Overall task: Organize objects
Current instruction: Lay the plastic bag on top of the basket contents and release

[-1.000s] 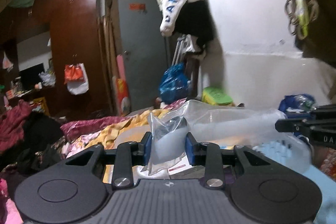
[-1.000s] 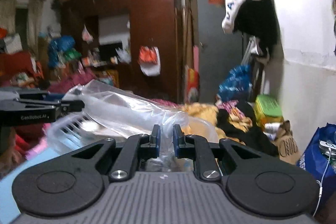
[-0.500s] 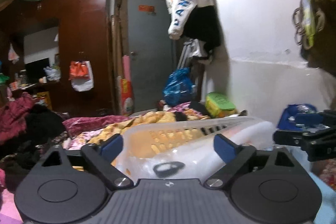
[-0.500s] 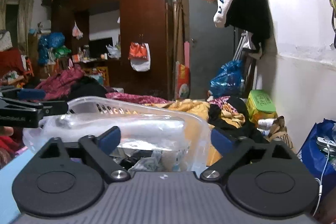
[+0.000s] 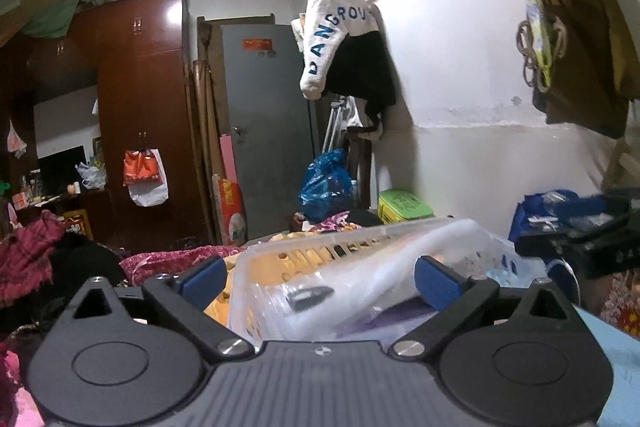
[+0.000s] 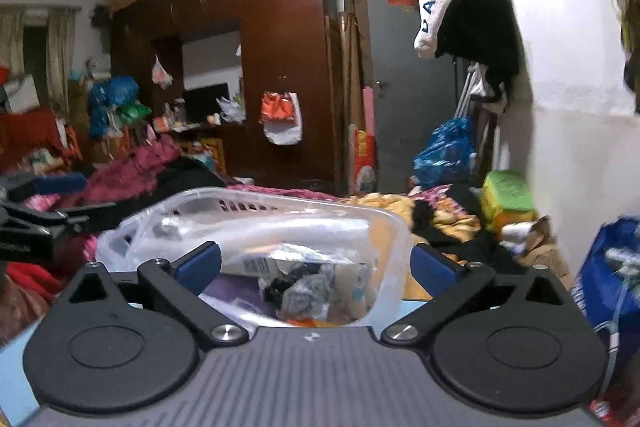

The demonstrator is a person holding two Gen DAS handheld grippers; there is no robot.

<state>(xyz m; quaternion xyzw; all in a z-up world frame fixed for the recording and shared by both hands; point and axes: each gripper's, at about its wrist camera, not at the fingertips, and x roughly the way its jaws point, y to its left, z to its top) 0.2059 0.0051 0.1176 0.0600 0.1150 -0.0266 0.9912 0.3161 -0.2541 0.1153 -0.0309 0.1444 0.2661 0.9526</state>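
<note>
both grippers' jaws spread wide, empty, facing the clear basket of clutter.

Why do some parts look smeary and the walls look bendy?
Left wrist view: the other gripper at the right edge is smeared by motion, and the wardrobe has glare. Right wrist view: the blue bag is blurred, and the fisheye lens curves the walls.

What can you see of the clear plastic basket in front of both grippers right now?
The clear plastic basket is translucent, with rounded corners and slotted walls near the rim. It sits level, right in front of both open grippers, neither touching it. Inside lie a clear plastic bag, a crumpled dark-and-grey wrapper and papers. Bedding and clothes lie behind it.
</note>
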